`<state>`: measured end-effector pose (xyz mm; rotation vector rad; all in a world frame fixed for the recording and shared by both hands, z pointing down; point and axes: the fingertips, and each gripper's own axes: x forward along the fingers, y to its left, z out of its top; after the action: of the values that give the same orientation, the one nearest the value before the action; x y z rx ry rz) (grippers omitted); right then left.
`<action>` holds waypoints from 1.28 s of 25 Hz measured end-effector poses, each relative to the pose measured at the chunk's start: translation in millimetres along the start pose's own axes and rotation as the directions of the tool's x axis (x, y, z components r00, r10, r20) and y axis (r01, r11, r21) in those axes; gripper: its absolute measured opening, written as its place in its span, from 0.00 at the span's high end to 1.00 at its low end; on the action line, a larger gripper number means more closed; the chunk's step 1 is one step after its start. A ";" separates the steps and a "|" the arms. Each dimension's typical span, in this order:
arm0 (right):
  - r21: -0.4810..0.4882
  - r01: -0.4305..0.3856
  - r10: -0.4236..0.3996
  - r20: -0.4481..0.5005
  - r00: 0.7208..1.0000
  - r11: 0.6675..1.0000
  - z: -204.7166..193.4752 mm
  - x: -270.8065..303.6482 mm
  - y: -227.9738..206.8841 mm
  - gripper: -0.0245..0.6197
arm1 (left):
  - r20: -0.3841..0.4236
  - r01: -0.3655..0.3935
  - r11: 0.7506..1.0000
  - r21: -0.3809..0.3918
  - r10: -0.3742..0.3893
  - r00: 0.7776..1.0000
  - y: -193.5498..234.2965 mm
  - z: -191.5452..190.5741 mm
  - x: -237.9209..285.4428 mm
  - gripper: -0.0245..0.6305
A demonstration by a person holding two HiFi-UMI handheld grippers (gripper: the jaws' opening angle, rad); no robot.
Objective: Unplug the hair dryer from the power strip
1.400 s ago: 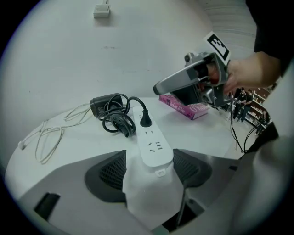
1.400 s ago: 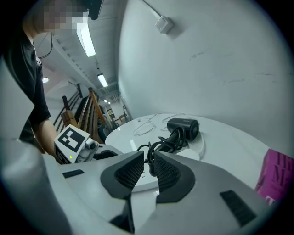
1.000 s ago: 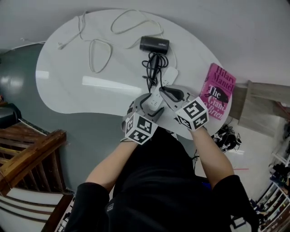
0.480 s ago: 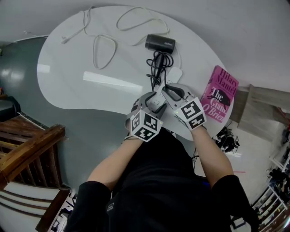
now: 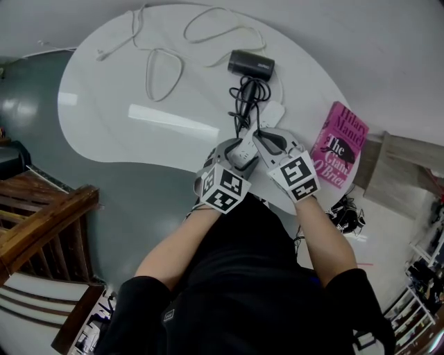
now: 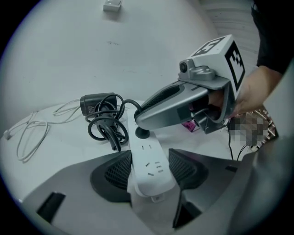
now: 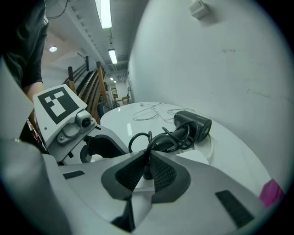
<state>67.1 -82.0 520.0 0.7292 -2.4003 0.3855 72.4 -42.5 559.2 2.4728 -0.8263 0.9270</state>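
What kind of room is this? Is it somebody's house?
Probably a workshop or studio, not a home. Long strip lights run along a high ceiling, a wooden stair railing stands beside the white table, and cluttered shelves line one side.

A second ago the left gripper's [image 6: 148, 170] jaws stood wide around the power strip's [image 6: 146, 153] near end. They have since drawn in, and both pads now press its sides. The head view has drifted too, so the hair dryer [image 5: 251, 64] sits slightly farther right in it.
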 end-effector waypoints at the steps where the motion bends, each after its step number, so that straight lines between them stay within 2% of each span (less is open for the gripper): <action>1: 0.008 -0.001 0.001 0.000 1.000 1.000 0.2 -0.3 -0.5 0.87 | 0.002 -0.003 1.000 0.004 0.003 1.000 -0.1 0.1 0.1 0.56; 7: 0.048 -0.019 0.019 0.003 1.000 0.999 1.6 7.5 -3.2 0.87 | -0.003 0.002 1.000 -0.027 -0.002 1.000 3.2 -2.7 1.6 0.56; 12: 0.085 -0.039 0.036 0.032 0.999 0.996 5.3 0.6 -3.9 0.88 | 0.012 -0.012 1.000 -0.007 0.012 1.000 4.8 0.7 0.5 0.56; 21: 0.115 -0.055 0.051 0.038 0.998 0.992 6.4 0.7 -6.0 0.88 | 0.030 0.002 1.000 -0.021 -0.001 1.000 5.0 -0.4 0.9 0.56; 28: 0.237 -0.071 0.061 0.050 0.997 0.969 5.1 9.5 -11.3 0.88 | 0.024 0.015 0.998 -0.066 -0.013 1.000 7.2 -3.0 2.4 0.56; 32: 0.212 -0.091 0.084 0.041 0.996 0.973 6.5 9.6 -9.4 0.88 | -0.003 0.021 0.999 -0.048 -0.021 1.000 10.8 -0.4 -3.2 0.56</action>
<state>63.1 -96.3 521.8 0.7291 -2.4517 0.6811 63.4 -49.2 558.7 2.4334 -0.8107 0.8930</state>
